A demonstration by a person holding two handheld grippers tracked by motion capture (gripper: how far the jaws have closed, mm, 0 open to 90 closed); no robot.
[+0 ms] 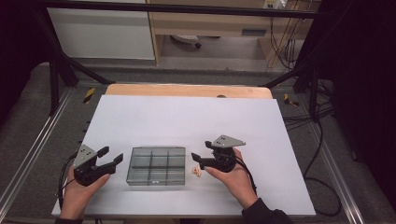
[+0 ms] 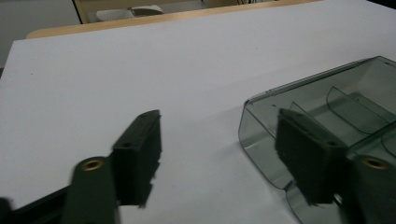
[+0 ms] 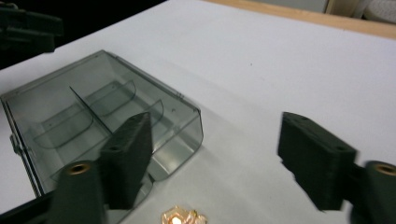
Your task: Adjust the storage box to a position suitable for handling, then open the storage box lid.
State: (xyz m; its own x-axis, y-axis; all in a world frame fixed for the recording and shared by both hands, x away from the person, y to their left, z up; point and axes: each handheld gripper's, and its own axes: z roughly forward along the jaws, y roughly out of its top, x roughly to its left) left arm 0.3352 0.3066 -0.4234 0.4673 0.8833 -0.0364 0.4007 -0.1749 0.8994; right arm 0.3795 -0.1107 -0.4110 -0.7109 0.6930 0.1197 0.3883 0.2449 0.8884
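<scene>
White tabletop [image 1: 187, 116] lies bare beyond the box [image 1: 156, 166], flanked by wide, empty left claw [image 1: 113, 156] and right claw [image 1: 200, 151].

The far half of the white tabletop [image 1: 187, 116] lies bare, giving open passage from side to side. Near the front edge, the smoky compartment box [image 1: 156, 166] stands between the left tongs [image 1: 113, 156] and the right tongs [image 1: 198, 151]. A small pale piece [image 1: 197, 171] lies just beside the box's right wall, narrowing that gap.
</scene>
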